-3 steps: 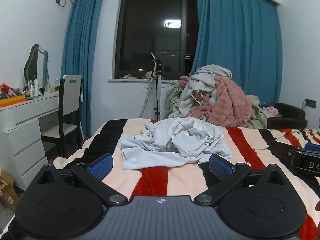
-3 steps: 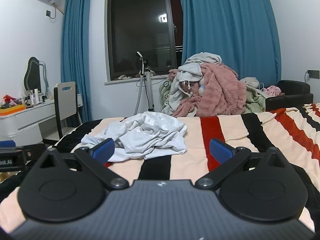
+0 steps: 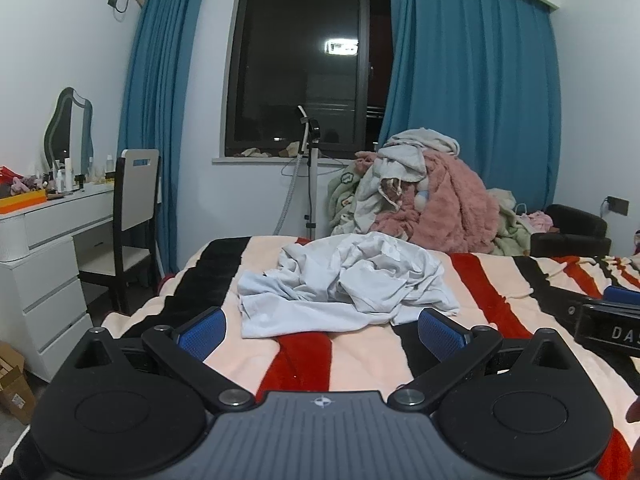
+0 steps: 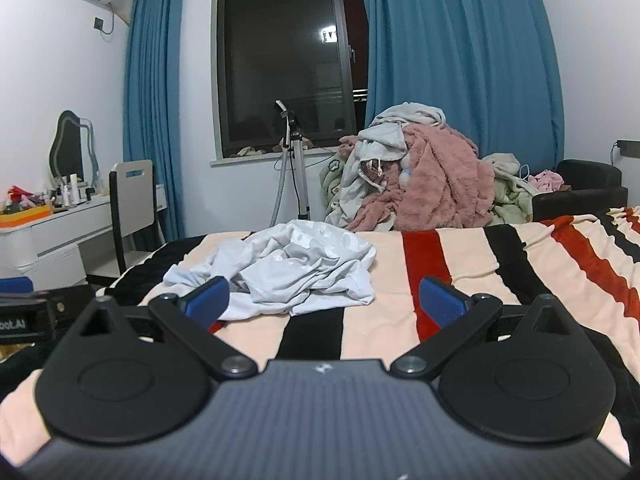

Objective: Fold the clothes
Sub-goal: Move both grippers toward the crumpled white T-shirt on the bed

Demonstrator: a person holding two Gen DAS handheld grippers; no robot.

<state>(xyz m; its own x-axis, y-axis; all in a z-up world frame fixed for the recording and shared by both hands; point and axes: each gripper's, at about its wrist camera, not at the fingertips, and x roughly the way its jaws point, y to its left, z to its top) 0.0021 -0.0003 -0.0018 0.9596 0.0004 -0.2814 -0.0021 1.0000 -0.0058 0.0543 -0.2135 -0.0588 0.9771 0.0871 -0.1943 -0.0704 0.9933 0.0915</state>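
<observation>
Crumpled pale-blue garment (image 3: 344, 280) lies unfolded in a heap on the striped bed (image 3: 360, 352) just ahead of us, both our left claw (image 3: 322, 330) and right claw (image 4: 324, 300) spread wide and empty, so folding remains.

Pale blue-white garment (image 3: 344, 280) on a cream, red and black striped blanket (image 3: 496, 292); teal curtains (image 3: 472, 92), pink fleece (image 3: 452, 204)
</observation>
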